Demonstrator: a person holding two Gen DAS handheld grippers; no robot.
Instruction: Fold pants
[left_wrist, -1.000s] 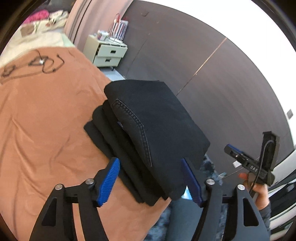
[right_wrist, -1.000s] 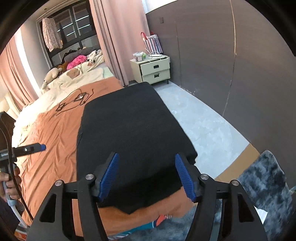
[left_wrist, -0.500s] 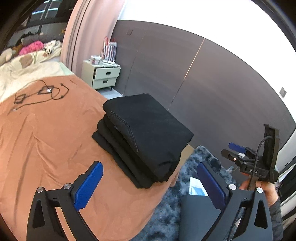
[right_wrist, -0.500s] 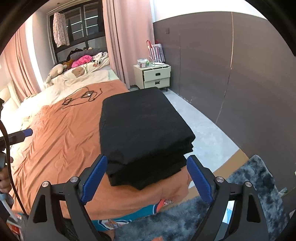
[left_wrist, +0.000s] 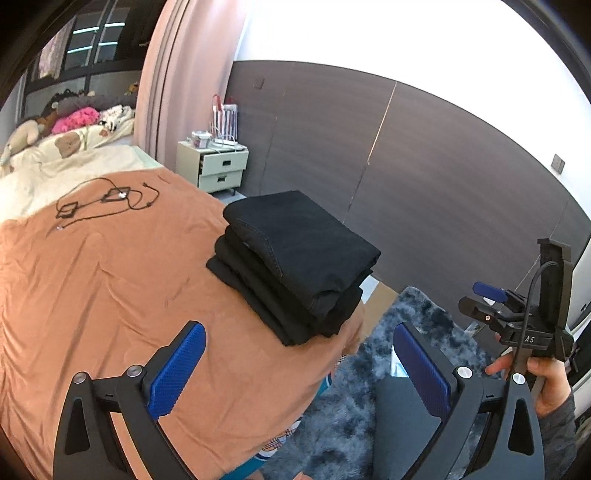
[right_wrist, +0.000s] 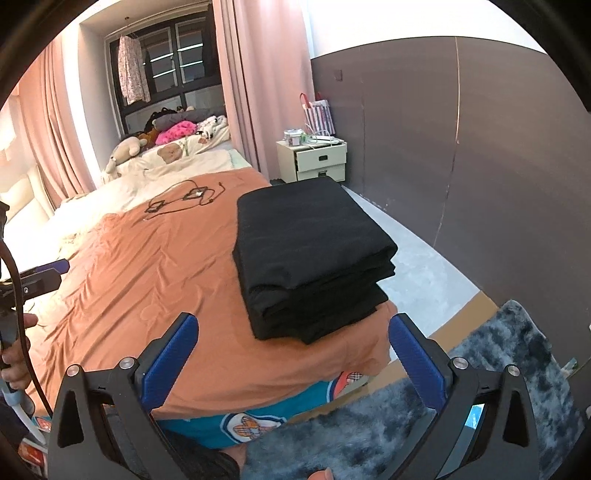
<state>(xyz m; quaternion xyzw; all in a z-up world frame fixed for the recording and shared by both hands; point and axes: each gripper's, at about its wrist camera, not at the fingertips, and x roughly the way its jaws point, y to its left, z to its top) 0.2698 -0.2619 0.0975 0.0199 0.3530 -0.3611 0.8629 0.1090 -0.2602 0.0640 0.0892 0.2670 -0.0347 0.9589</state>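
Note:
The black pants (left_wrist: 295, 258) lie folded into a thick, neat stack at the near right corner of the orange bedspread (left_wrist: 110, 295). My left gripper (left_wrist: 297, 332) stands wide open just short of the stack, its blue pads clear of the cloth. In the right wrist view the same pants (right_wrist: 306, 251) rest ahead of my right gripper (right_wrist: 292, 321), whose jaws are opening with nothing between them. The right gripper's body (left_wrist: 517, 321), held by a hand, shows at the right edge of the left wrist view.
A black cable (left_wrist: 107, 197) lies on the bedspread further back. Stuffed toys and pillows (right_wrist: 173, 133) sit at the bed's head. A cream nightstand (right_wrist: 314, 160) stands by the dark wall panels (right_wrist: 461, 147). A shaggy blue-grey rug (right_wrist: 498, 369) covers the floor below the bed's corner.
Both grippers have let go of the pants, spread wide and pulled back from the stack. The folded pants now rest alone on the bed and look smaller in both views.

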